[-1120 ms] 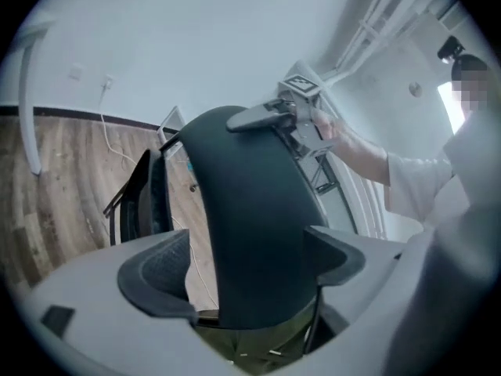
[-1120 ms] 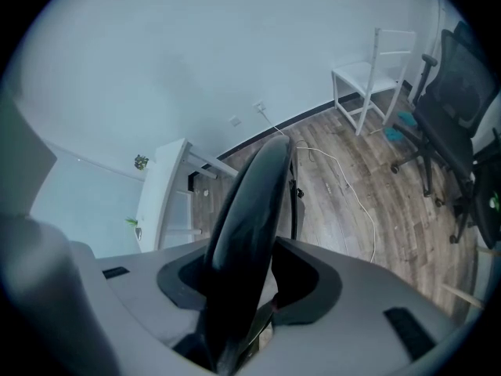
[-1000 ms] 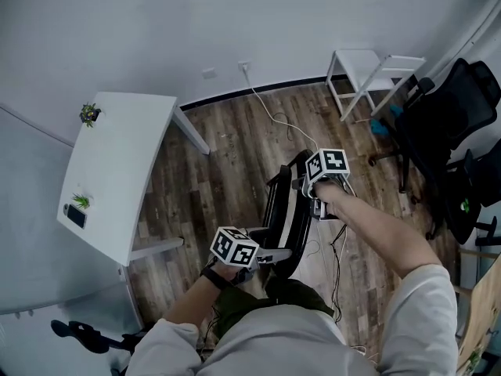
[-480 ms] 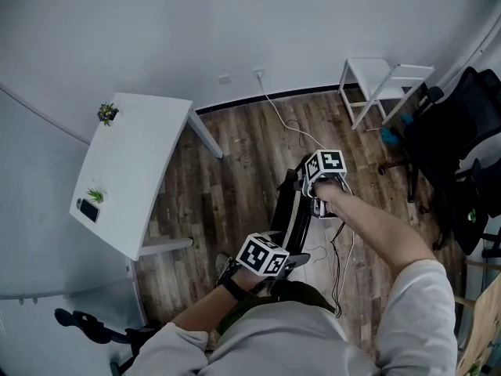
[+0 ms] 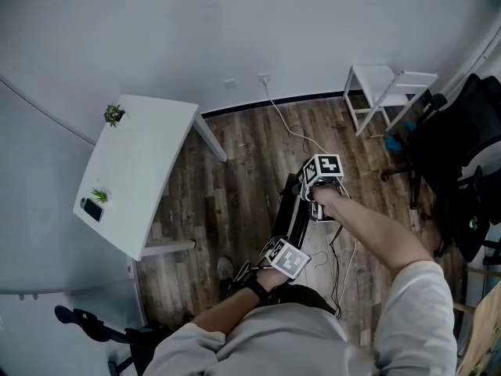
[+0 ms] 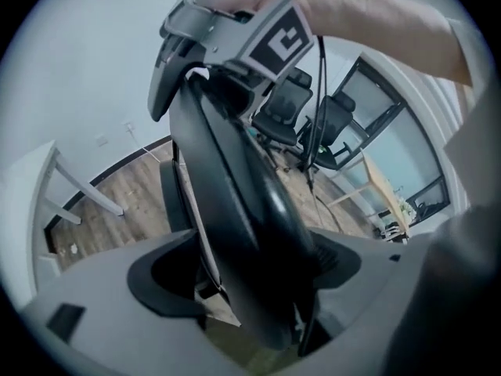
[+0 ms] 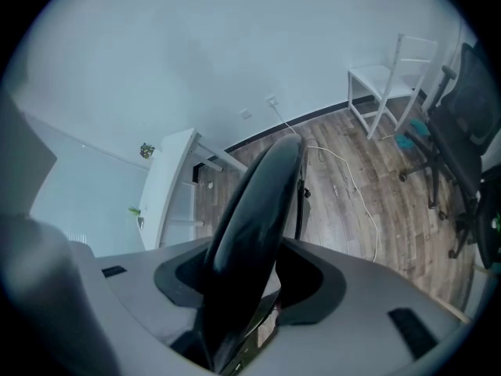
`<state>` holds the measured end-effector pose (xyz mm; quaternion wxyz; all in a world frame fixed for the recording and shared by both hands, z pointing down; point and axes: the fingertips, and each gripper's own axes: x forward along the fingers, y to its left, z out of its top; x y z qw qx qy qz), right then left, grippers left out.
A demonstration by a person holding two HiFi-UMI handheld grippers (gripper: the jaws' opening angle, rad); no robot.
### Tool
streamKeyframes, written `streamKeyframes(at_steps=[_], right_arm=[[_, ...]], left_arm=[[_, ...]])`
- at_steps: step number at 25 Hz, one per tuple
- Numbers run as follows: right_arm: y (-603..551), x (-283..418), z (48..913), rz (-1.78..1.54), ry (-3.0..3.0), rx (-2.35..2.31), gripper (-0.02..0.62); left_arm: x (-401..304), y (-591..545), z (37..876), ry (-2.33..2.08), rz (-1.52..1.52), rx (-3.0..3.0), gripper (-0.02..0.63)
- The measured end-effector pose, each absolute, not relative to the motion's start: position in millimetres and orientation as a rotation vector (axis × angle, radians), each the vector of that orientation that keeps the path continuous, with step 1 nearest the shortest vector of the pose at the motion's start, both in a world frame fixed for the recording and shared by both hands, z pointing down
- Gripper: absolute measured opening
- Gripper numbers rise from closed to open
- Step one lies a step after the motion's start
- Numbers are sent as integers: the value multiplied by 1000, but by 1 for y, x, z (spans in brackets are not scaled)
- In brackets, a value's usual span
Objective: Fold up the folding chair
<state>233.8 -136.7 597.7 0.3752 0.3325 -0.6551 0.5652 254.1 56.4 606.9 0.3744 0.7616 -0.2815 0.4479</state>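
Folding chair (image 5: 290,219) lengthwise toward wall (image 5: 235,30), right gripper (image 5: 308,202) clamping it, widening, left gripper (image 5: 275,249) closing around it

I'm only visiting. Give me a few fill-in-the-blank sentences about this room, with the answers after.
The black folding chair stands on a ___ floor.
The white table carries two small green ___.
The four-legged chair by the wall is coloured ___.
Missing words: wooden; plants; white.
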Motion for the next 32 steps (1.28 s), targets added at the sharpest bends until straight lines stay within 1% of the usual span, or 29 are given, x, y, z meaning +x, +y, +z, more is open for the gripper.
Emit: streamKeyframes(at_steps=[2,8,10,13,18,24,27,29,32], right_arm=[[-136,233,598,1445,-1676,848,230],[-137,234,599,1441,-1666,855,226],[-136,235,600,1453,-1660,850,227],[-136,233,598,1473,-1665,841,230],[-135,231,593,1508,-1698,751,256],[-122,239,566,1508,-1695,519,232],[-115,250,551,1444,-1708,396,224],[-112,258,542,1373,-1718,310,232],[-114,273,532,1140,-1751,146,230]], left_arm=[[256,55,611,-694,1133,1955,359],[258,59,613,-678,1222,1920,346],[259,59,613,-703,1220,1910,308],[259,60,613,-674,1232,1930,313],[257,58,612,-677,1212,1937,313],[258,58,612,-676,1211,1940,316],[260,57,612,-673,1208,1955,324],[261,56,610,-674,1203,1970,325],[261,52,607,-678,1197,1985,328]])
